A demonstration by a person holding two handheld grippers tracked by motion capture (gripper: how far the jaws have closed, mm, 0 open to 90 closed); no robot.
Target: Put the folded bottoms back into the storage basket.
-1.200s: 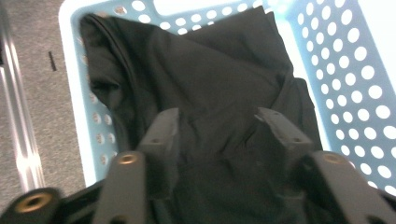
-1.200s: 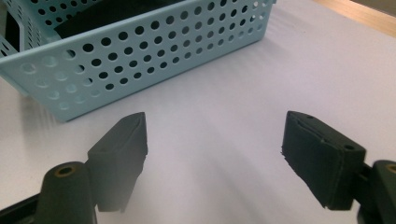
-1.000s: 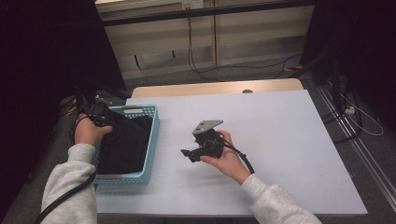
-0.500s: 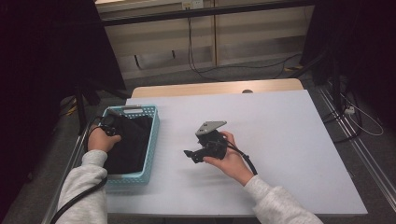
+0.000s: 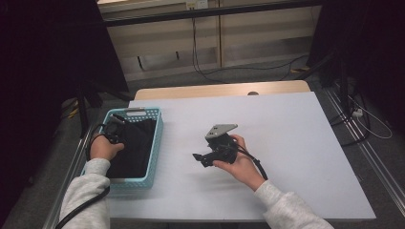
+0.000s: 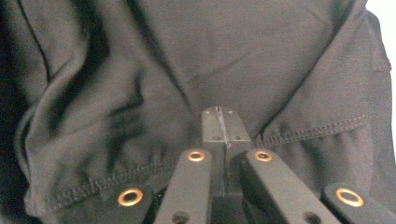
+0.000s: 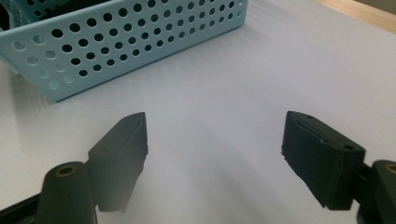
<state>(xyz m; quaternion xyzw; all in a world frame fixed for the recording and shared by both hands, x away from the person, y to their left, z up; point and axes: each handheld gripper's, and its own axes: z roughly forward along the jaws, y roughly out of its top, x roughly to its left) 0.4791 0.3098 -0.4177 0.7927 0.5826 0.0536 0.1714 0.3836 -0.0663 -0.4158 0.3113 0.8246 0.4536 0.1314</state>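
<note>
I am pinching the soft, light black garment [image 6: 140,84] in the left claw [image 6: 219,123] just above its stitched hem – the right claw [image 7: 215,140] is idling, spread.

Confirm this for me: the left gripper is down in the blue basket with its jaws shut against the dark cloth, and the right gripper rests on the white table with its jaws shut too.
One thing is wrong: the right gripper is open. The right gripper view shows its two jaws standing wide apart over the bare white table, nothing between them. The rest holds: the left gripper is shut against the dark cloth in the blue basket.
</note>
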